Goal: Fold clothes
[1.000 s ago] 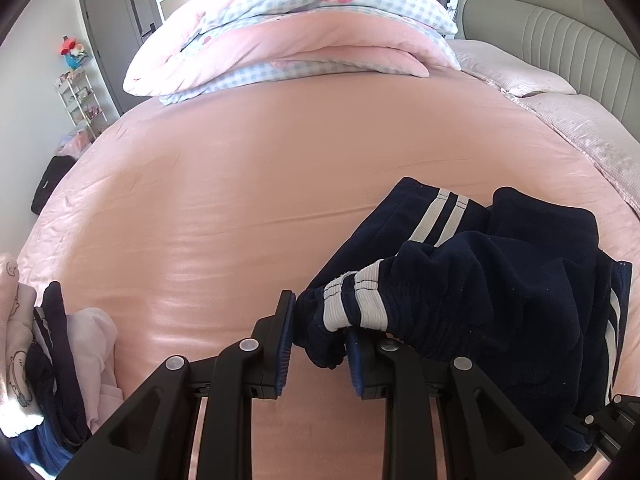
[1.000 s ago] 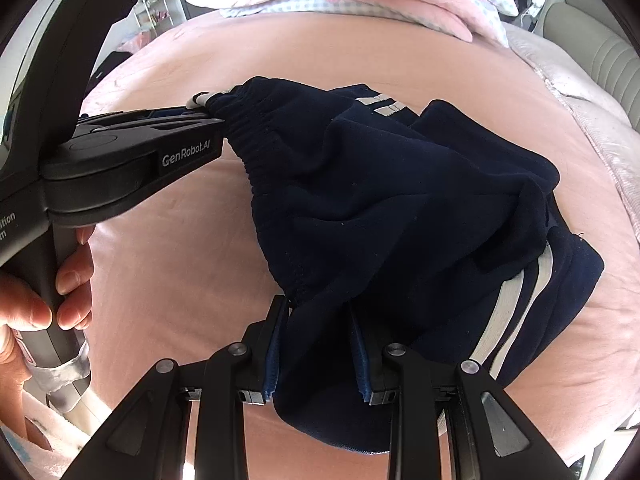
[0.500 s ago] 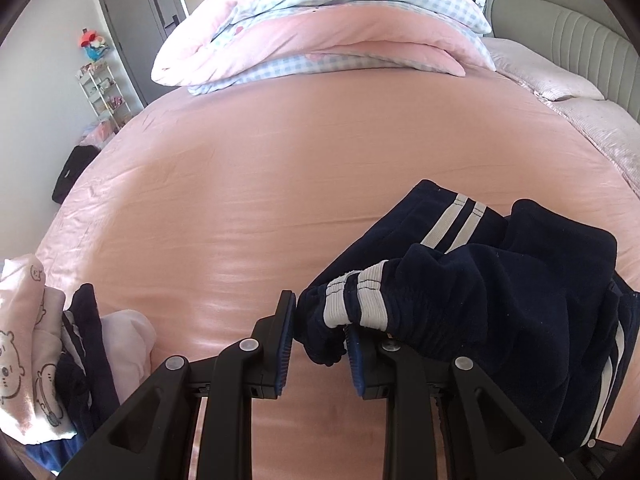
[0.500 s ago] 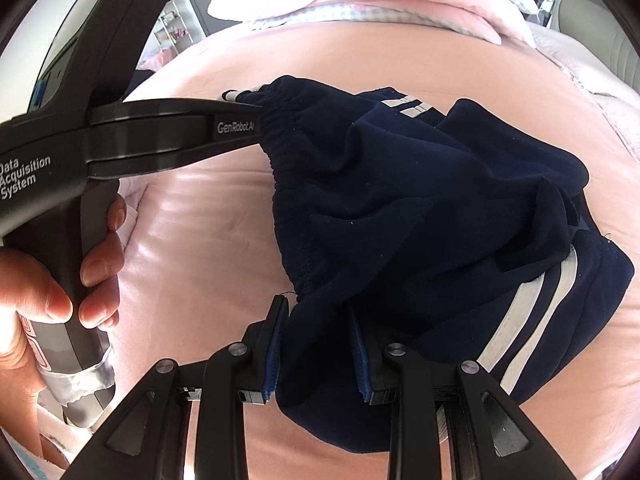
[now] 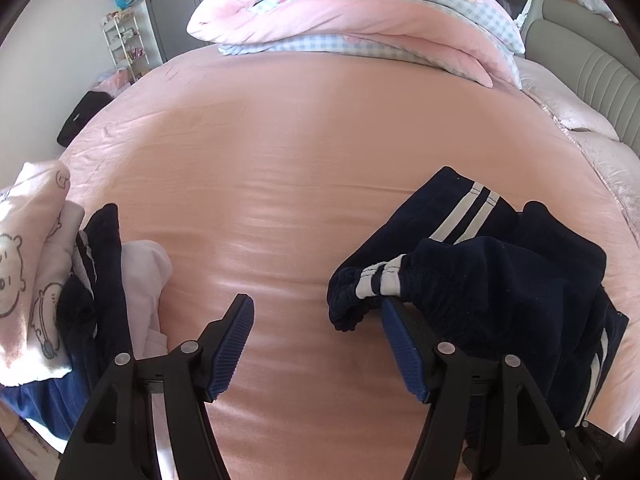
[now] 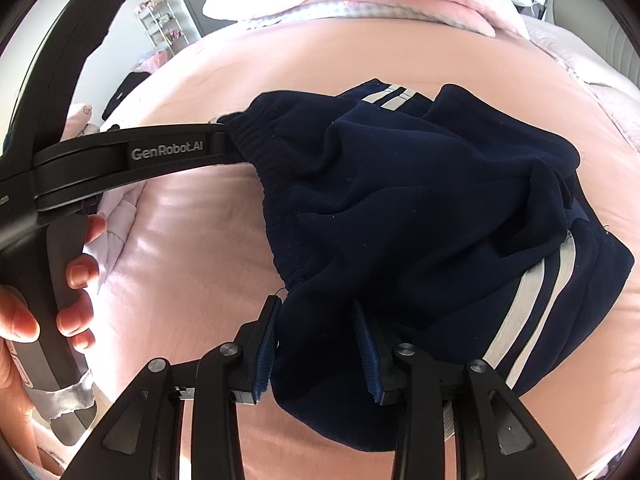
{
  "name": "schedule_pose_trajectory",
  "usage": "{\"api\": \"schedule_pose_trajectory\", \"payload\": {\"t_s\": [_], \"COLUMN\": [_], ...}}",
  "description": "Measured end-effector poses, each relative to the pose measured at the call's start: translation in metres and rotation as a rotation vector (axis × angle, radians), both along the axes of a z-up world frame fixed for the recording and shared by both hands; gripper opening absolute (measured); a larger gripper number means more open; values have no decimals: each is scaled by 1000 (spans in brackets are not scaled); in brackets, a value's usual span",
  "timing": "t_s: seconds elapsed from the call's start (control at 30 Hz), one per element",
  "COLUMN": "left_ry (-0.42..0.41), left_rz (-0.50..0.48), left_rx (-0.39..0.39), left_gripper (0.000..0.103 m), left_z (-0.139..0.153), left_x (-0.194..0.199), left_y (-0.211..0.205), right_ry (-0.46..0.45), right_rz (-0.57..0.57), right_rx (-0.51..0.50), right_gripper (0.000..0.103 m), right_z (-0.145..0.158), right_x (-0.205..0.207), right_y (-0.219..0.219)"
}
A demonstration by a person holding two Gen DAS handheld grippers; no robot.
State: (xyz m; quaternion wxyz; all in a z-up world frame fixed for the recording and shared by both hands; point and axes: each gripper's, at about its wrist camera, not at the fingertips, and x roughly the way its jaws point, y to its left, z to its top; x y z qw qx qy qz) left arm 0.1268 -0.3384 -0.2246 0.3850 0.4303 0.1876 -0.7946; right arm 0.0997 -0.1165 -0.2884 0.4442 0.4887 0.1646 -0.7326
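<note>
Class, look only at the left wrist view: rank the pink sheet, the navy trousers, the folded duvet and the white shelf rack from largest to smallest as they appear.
1. Pink sheet, fills most of the view.
2 and 3. Navy trousers and folded duvet look about alike; the trousers lie much nearer the camera, so they are left unranked.
4. White shelf rack, far off and smallest.

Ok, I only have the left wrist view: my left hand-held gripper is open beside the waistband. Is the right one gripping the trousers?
Observer: The right wrist view shows a fold of the navy trousers inside the right hand-held gripper. I cannot tell how firmly it is pinched.
Operator: Which part is that?
Observer: The other end of the waistband, just below its gathered edge.
Operator: Anything close beside it?
Observer: A leg with two white stripes runs just to its right.
</note>
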Motion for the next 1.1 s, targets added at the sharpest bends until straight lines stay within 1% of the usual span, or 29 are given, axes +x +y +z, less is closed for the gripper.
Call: {"api": "schedule_pose_trajectory", "payload": {"t_s": [0.07,0.27,0.4,0.47,0.53,0.57,0.6,0.63,0.67,0.8,0.97,1.03,1.07,1.1], "left_ry": [11,9,0,-6,-6,1,10,19,29,67,114,120,121,122], "left_rz": [4,-2,-18,-22,-25,-27,-30,-33,-32,-28,-22,-34,-40,-47], "left_rx": [7,0,10,14,25,38,52,67,89,177,287,309,313,316], "left_gripper": [65,65,65,65,65,65,65,65,65,65,65,65,65,65], "left_z": [2,7,5,5,2,1,0,-1,-3,-11,-20,-22,-23,-23], "left_x": [6,20,26,27,29,30,30,31,31,32,32,30,29,28], "left_y": [2,18,30,37,44,47,50,53,54,60,68,71,74,76], "right_ry": [-1,7,19,30,45,48,46,43,42,50,-8,2,5,1], "right_rz": [1,-3,-5,-17,-33,-41,-50,-58,-68,-114,-188,-223,-242,-260], "right_rx": [5,10,11,17,25,25,26,27,29,45,31,36,37,33], "right_gripper": [46,57,58,58,59,60,63,63,63,63,63,63,63,63], "right_z": [7,29,47,47,60,64,76,92,96,96,101,101,103,104], "right_x": [4,-4,-9,-29,-33,-34,-27,-18,-19,-33,-64,-68,-62,-65], "right_y": [13,57,88,98,114,106,105,108,113,106,135,116,111,115]}}
